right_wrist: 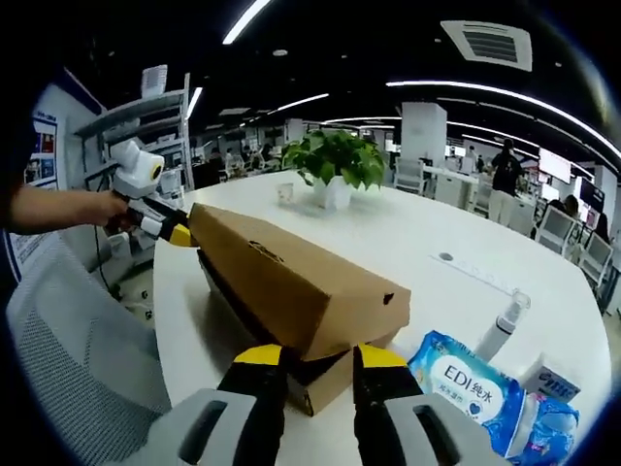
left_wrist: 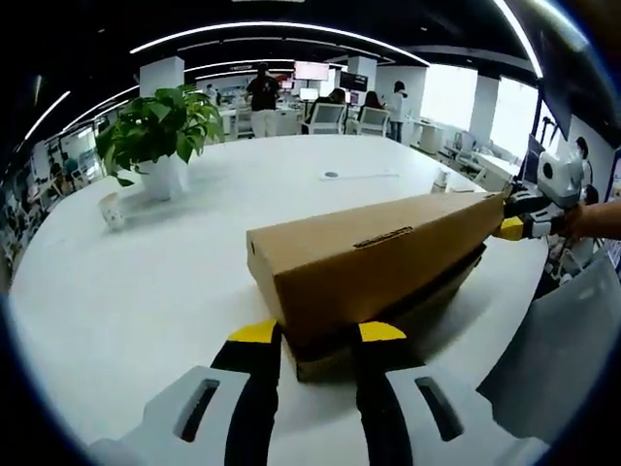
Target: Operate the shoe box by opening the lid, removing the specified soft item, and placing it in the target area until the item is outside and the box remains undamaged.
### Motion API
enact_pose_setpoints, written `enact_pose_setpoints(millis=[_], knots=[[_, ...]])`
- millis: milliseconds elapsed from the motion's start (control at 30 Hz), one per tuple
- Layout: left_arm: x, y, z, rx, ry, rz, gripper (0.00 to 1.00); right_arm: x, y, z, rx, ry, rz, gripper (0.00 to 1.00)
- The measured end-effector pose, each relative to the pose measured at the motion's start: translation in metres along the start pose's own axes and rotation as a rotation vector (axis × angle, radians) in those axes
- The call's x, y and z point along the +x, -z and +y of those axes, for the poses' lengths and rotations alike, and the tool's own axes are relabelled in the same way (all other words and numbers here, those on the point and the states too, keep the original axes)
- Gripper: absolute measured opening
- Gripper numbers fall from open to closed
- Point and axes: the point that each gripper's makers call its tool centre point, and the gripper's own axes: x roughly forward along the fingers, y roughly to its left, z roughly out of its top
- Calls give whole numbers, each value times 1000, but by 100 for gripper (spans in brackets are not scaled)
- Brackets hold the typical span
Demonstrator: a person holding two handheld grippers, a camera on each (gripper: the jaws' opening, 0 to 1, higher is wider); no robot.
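Both grippers (left_wrist: pixel 315 335) (right_wrist: pixel 320 357) clamped on opposite ends of cardboard lid (left_wrist: pixel 374 257), lifting it evenly off shoe box (left_wrist: pixel 388 335).

An open-plan office: long ceiling light strips (left_wrist: pixel 291 29), far desks with chairs (left_wrist: pixel 327 117) and wall screens (left_wrist: pixel 311 70), people standing about, shelving (right_wrist: pixel 146 126), and a potted plant (left_wrist: pixel 160 136) on the white counter (left_wrist: pixel 116 291).
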Motion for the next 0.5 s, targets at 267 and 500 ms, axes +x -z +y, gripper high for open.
enact_pose_setpoints(millis=[267,500], knots=[[1,7,-2,17,1,15,31,2,5,5,-11,-11,17,25],[4,14,-6,28,5,33,35,4,11,8,-21,-19,30,28]])
